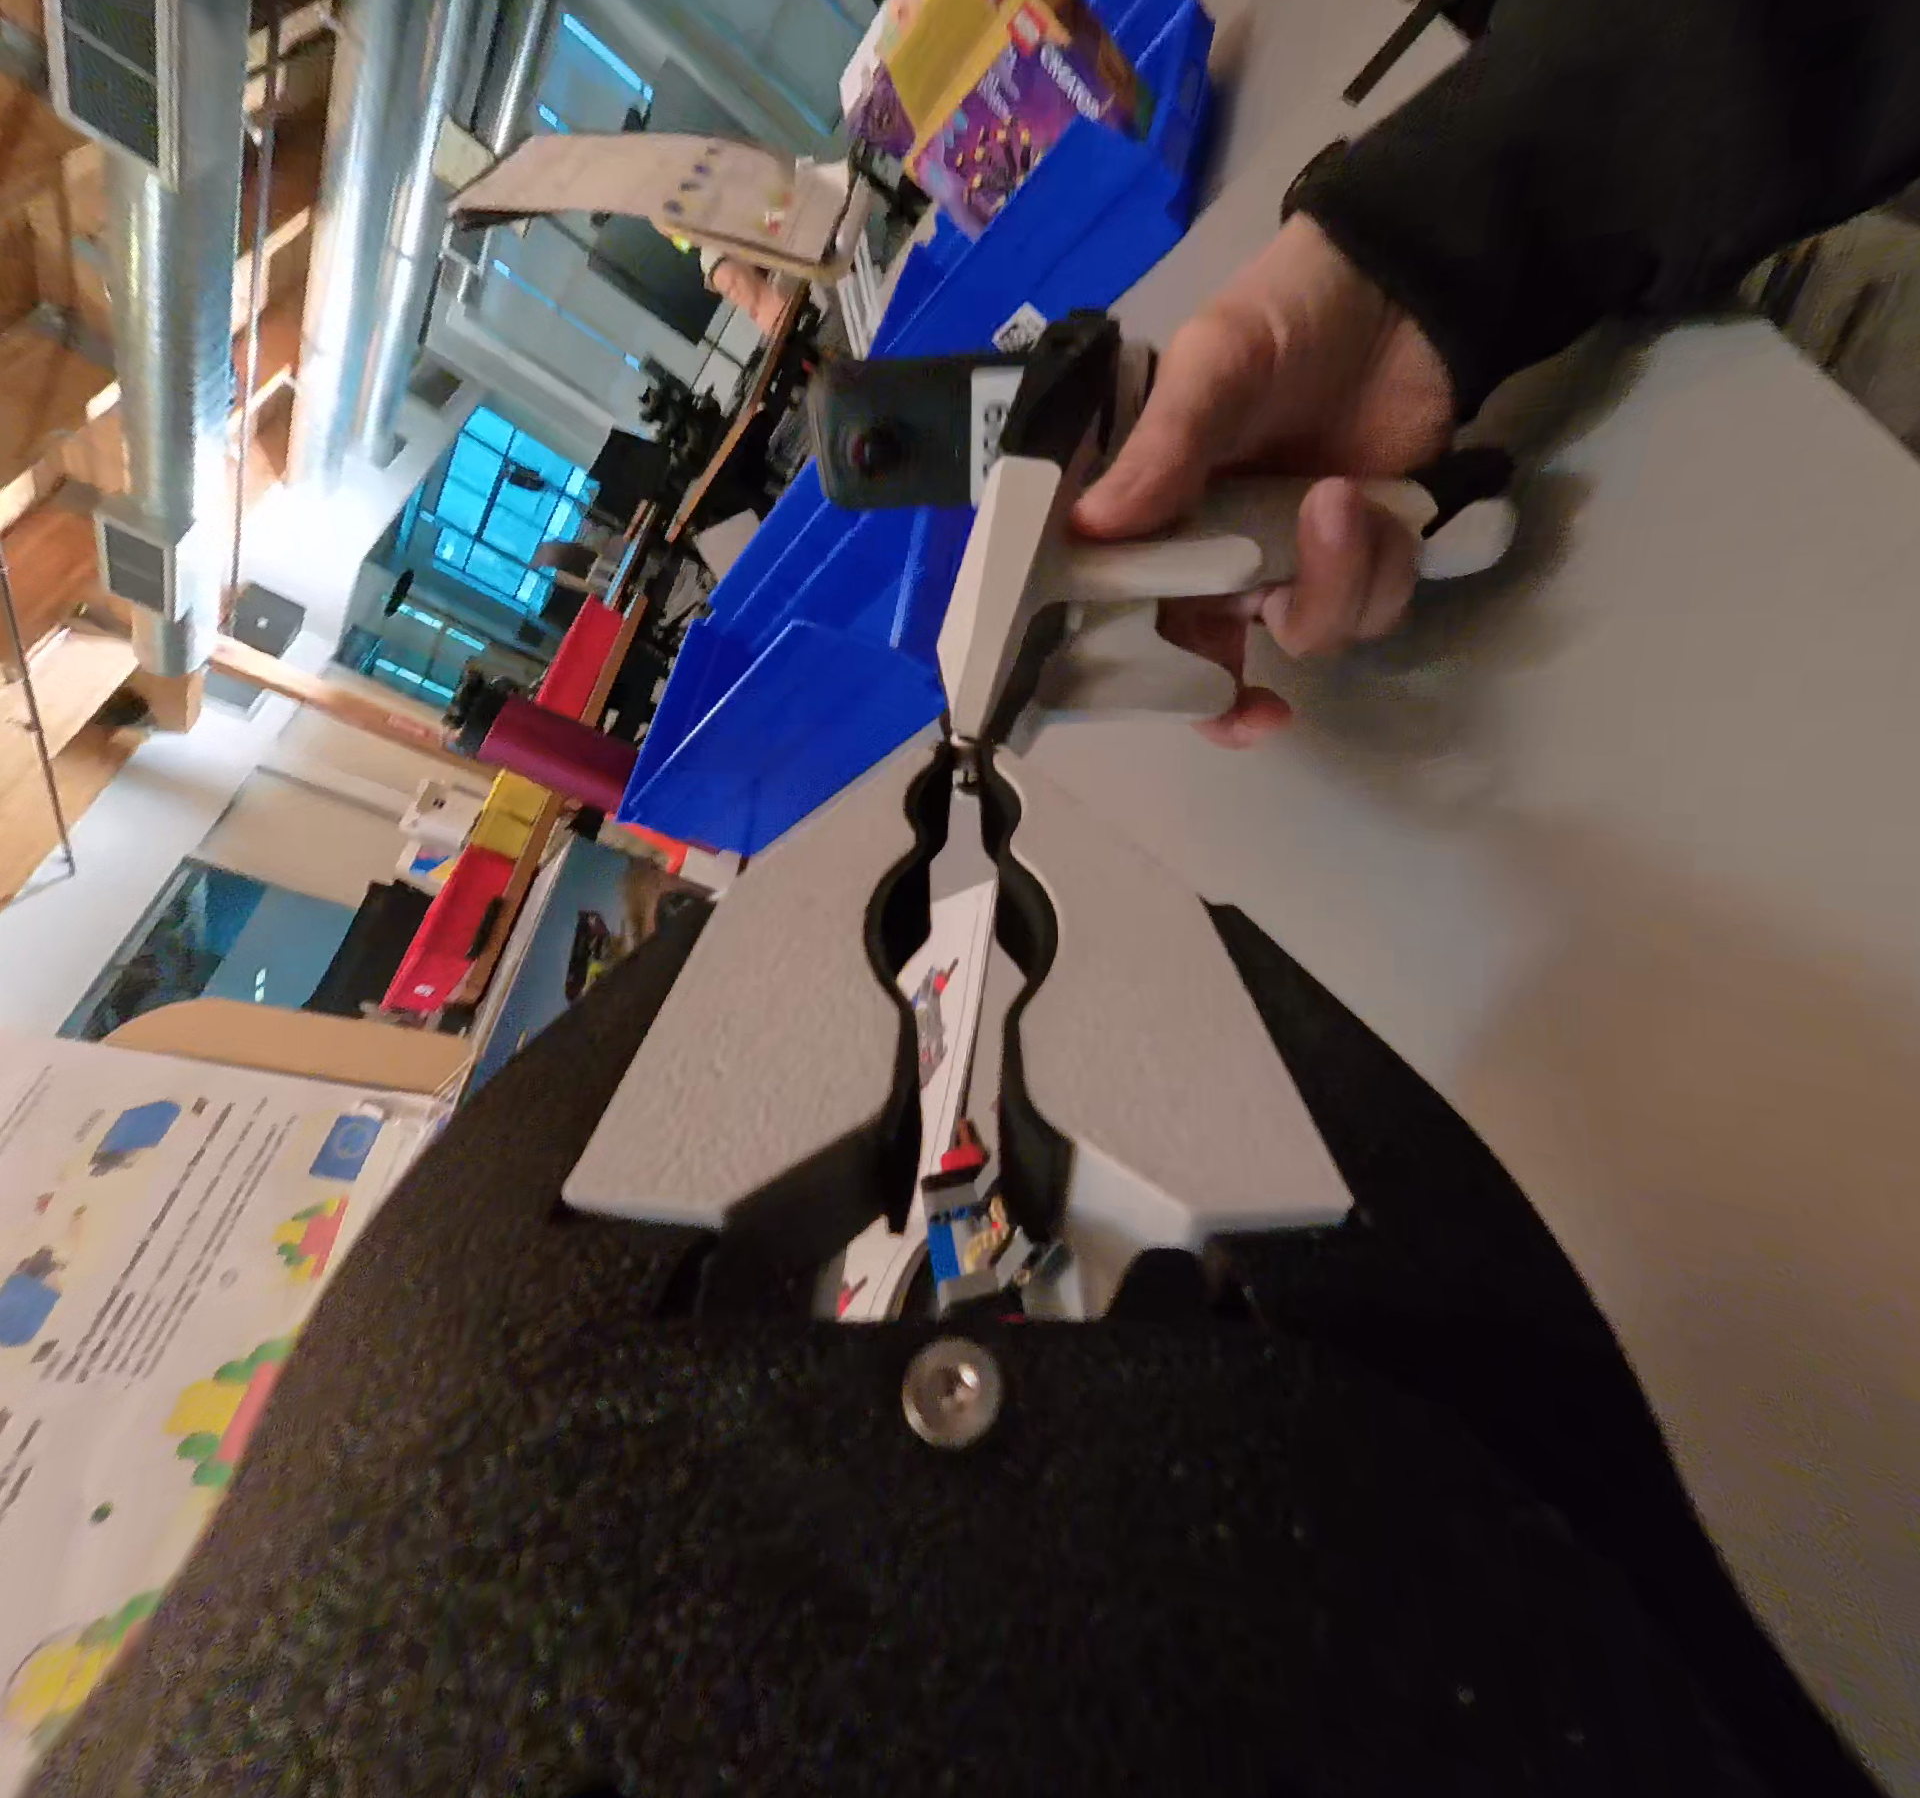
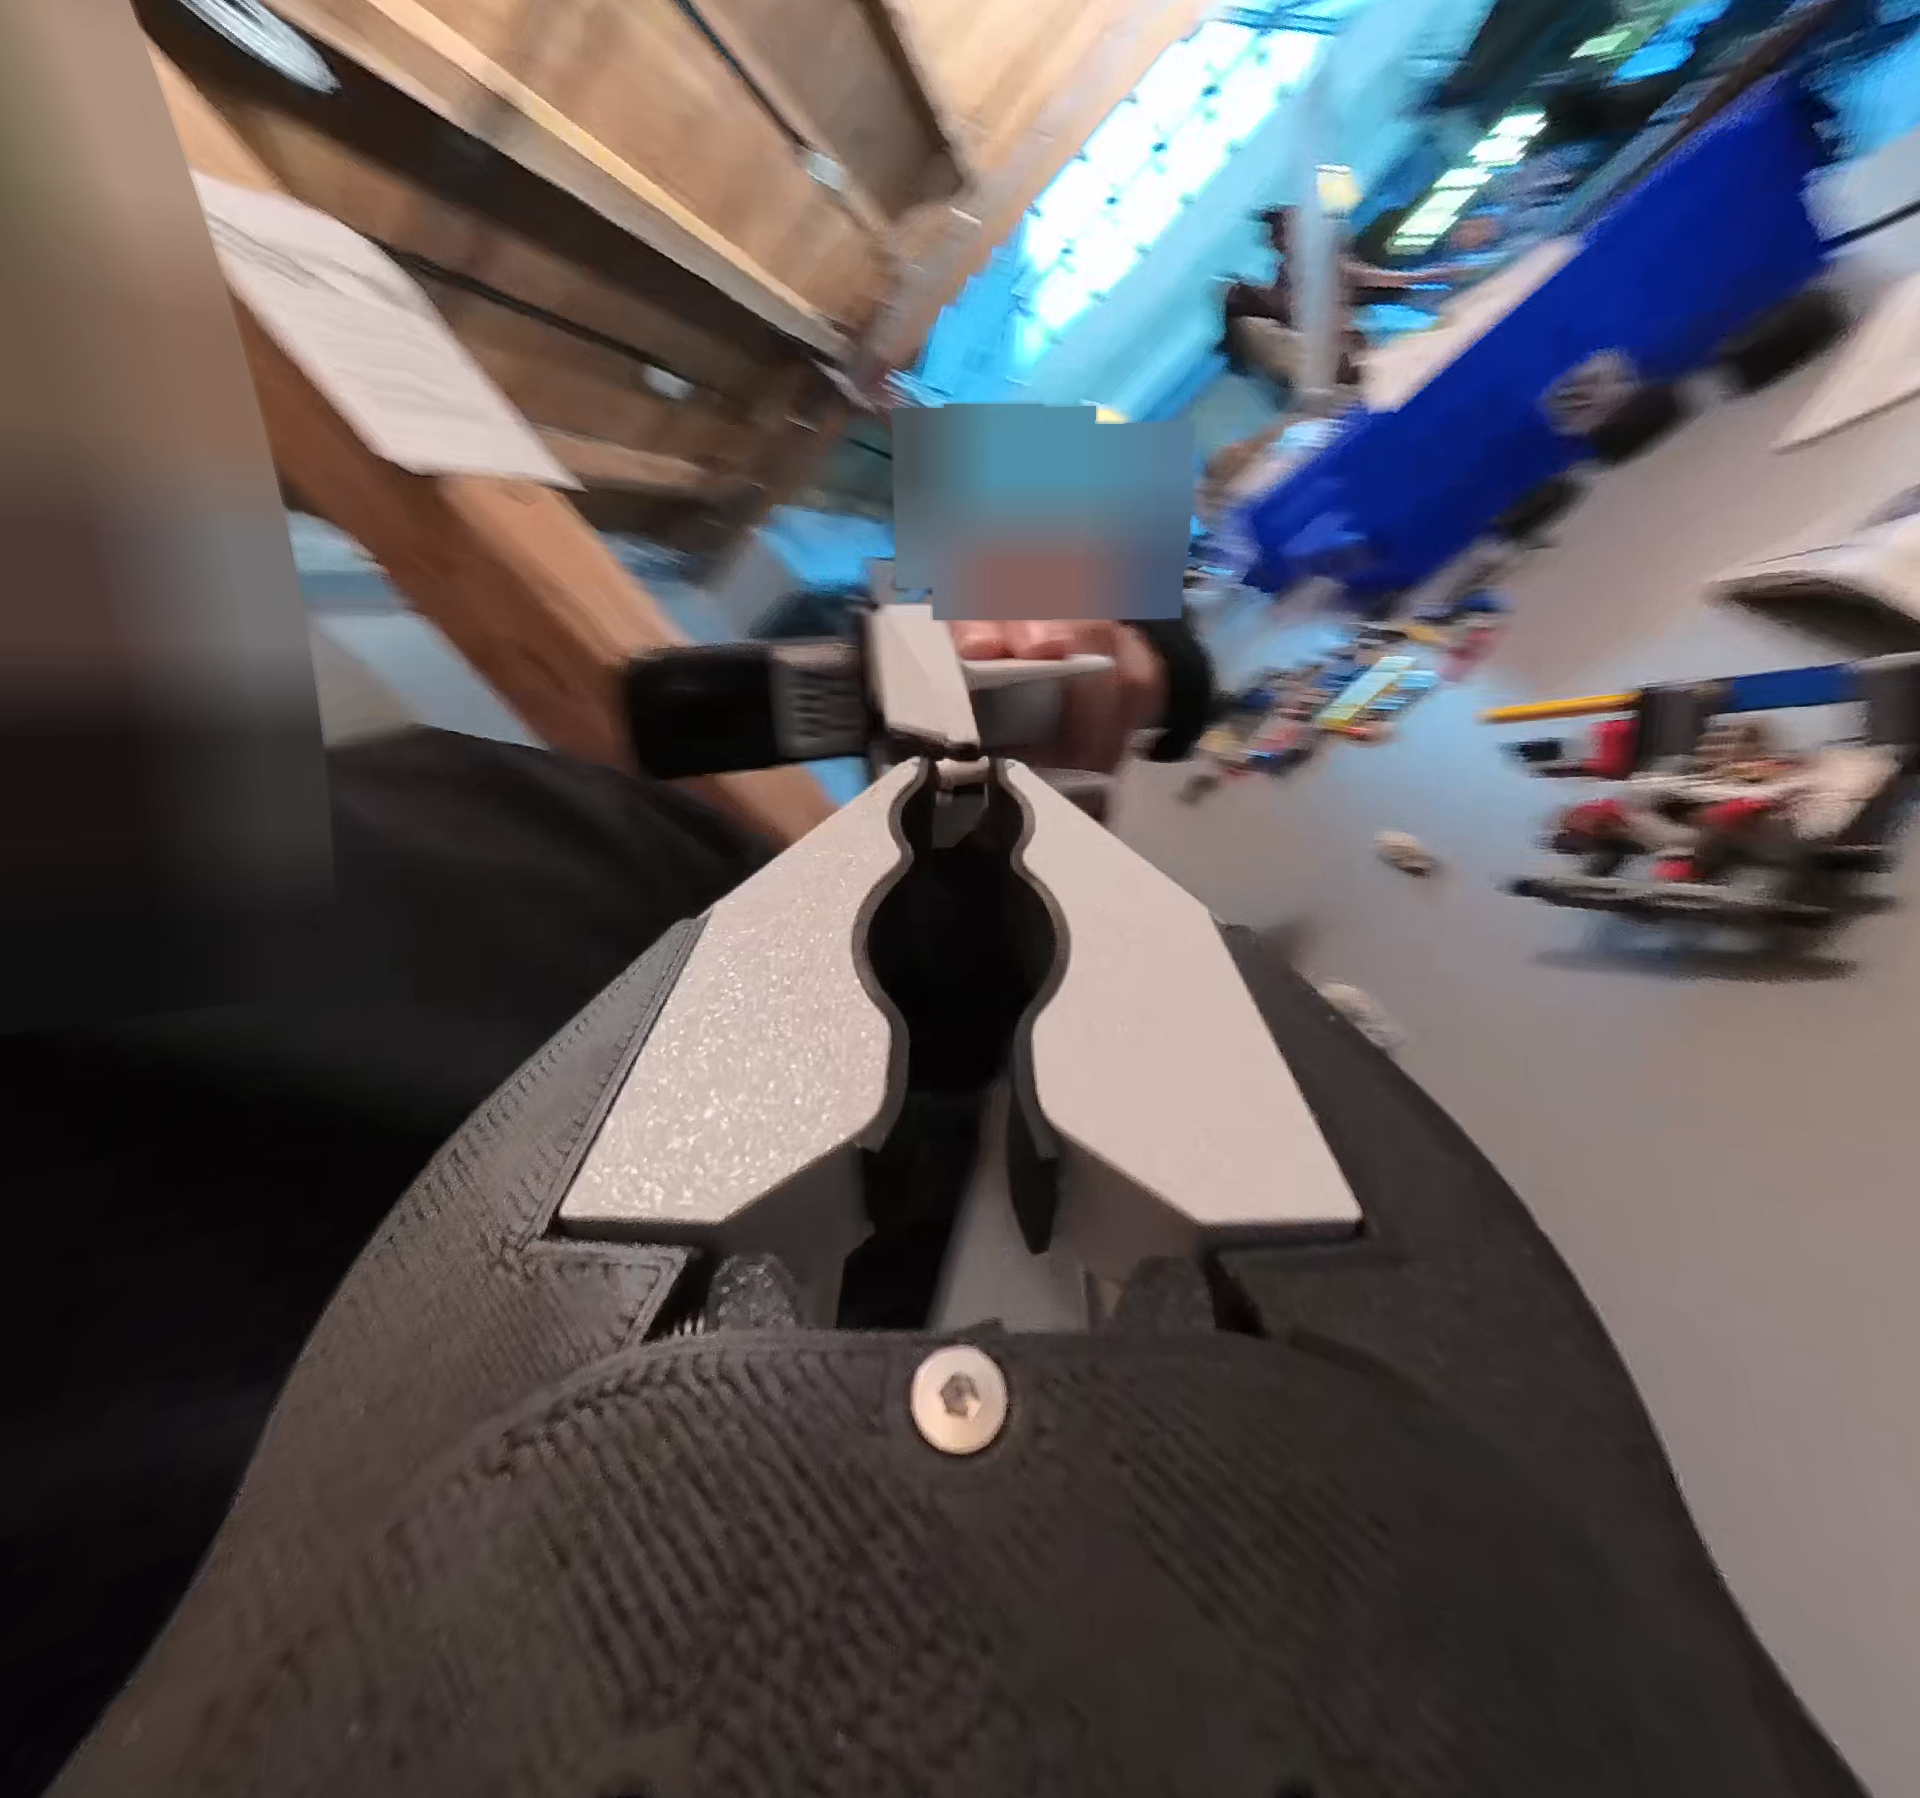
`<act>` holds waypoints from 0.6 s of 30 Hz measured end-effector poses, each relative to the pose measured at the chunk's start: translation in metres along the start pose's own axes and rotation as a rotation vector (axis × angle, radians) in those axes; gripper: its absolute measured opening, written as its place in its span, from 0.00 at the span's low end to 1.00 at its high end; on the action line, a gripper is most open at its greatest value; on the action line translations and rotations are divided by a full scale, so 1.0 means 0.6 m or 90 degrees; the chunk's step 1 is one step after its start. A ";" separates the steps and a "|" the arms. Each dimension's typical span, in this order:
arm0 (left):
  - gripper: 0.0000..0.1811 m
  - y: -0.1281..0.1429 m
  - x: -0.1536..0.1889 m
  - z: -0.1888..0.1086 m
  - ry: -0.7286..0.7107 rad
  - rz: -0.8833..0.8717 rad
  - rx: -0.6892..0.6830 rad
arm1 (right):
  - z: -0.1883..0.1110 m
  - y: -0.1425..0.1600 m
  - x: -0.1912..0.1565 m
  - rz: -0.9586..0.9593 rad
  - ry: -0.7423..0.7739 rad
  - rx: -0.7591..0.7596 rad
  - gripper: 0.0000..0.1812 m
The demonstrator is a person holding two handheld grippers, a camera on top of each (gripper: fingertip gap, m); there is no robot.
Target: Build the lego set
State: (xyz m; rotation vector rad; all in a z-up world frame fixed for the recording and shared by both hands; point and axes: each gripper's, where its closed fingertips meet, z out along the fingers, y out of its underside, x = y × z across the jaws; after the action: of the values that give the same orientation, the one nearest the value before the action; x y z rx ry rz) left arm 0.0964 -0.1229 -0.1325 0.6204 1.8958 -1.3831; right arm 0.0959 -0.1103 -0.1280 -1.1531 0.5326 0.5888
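Observation:
My two grippers meet tip to tip in the air above the grey table [image 1: 1558, 969]. My left gripper [image 1: 964, 759] is shut on a small grey lego piece [image 1: 967, 769] at its tips. The right gripper [image 1: 975, 725], held by a hand [image 1: 1278, 460], points straight at it. In the right wrist view my right gripper [image 2: 951, 780] is shut on a small grey piece [image 2: 954, 801], and the left gripper [image 2: 925, 699] faces it. Whether this is one piece or two joined, I cannot tell. A small blue, red and grey lego build [image 1: 971, 1223] shows below, through the finger gap.
Blue bins [image 1: 810, 699] line the table's far side, one holding lego boxes [image 1: 997, 75]. An instruction sheet [image 1: 156, 1281] lies at the left. In the right wrist view a blurred red and white model [image 2: 1704, 834], loose pieces [image 2: 1340, 699] and a blue bin [image 2: 1538, 377] sit on the table. Both grippers' tips are close together, under 4 cm apart.

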 end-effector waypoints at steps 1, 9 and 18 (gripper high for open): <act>0.02 0.004 0.000 -0.001 -0.007 0.006 -0.016 | 0.002 0.001 0.004 -0.033 0.029 -0.012 0.04; 0.02 0.036 0.000 -0.001 -0.039 0.059 -0.129 | 0.013 0.005 0.039 -0.170 0.226 -0.095 0.04; 0.02 -0.003 -0.006 -0.007 -0.034 -0.110 0.033 | 0.015 -0.002 -0.010 -0.058 0.058 -0.034 0.13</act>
State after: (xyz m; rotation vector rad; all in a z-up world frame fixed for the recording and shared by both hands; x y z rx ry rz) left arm 0.0963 -0.1195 -0.1279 0.4476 1.9124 -1.5462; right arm 0.0930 -0.1032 -0.1205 -1.2525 0.5411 0.4764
